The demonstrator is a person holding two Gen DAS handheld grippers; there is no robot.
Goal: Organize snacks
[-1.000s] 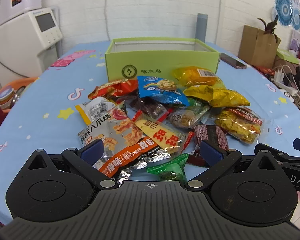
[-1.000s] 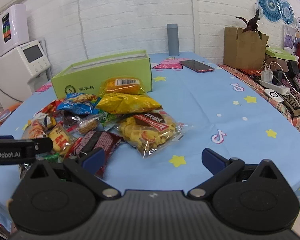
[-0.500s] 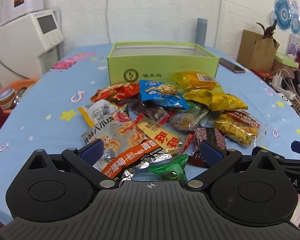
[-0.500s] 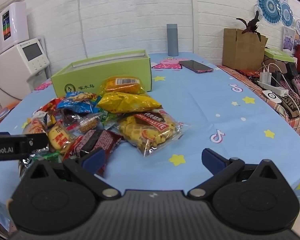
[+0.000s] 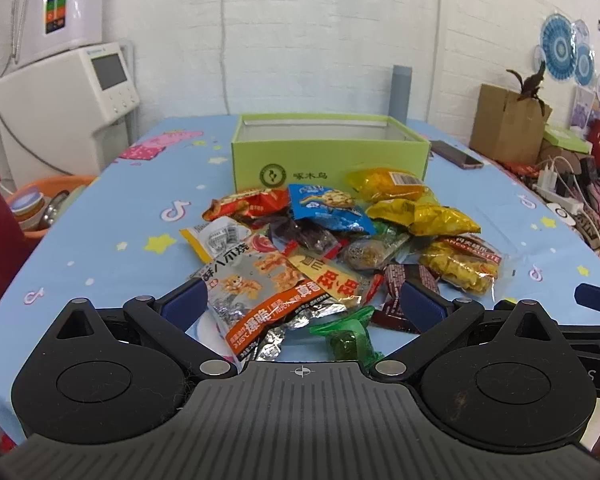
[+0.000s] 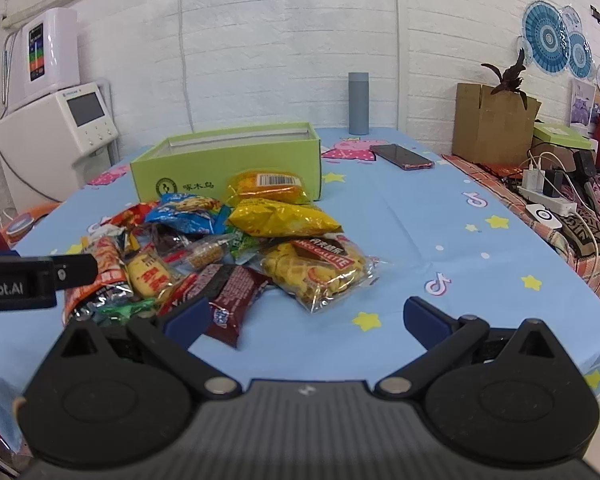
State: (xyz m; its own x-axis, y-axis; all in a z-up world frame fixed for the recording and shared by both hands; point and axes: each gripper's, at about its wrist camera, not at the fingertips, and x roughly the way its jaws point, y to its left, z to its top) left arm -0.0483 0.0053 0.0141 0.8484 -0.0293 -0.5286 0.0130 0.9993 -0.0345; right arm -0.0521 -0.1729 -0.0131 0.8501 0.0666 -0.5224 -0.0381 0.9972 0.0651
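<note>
Both jaws stand wide apart and empty: the left gripper (image 5: 300,306) hangs low over the near edge of the snack pile (image 5: 340,248), the right gripper (image 6: 306,314) just right of it above the blue tablecloth (image 6: 460,248). Packets lie heaped in front of the open green box (image 5: 328,156), probably their destination. Nearest the left gripper sits a silver-orange packet (image 5: 260,296) printed with Chinese characters; a clear bag (image 6: 316,270) reads "CALETTE".
</note>
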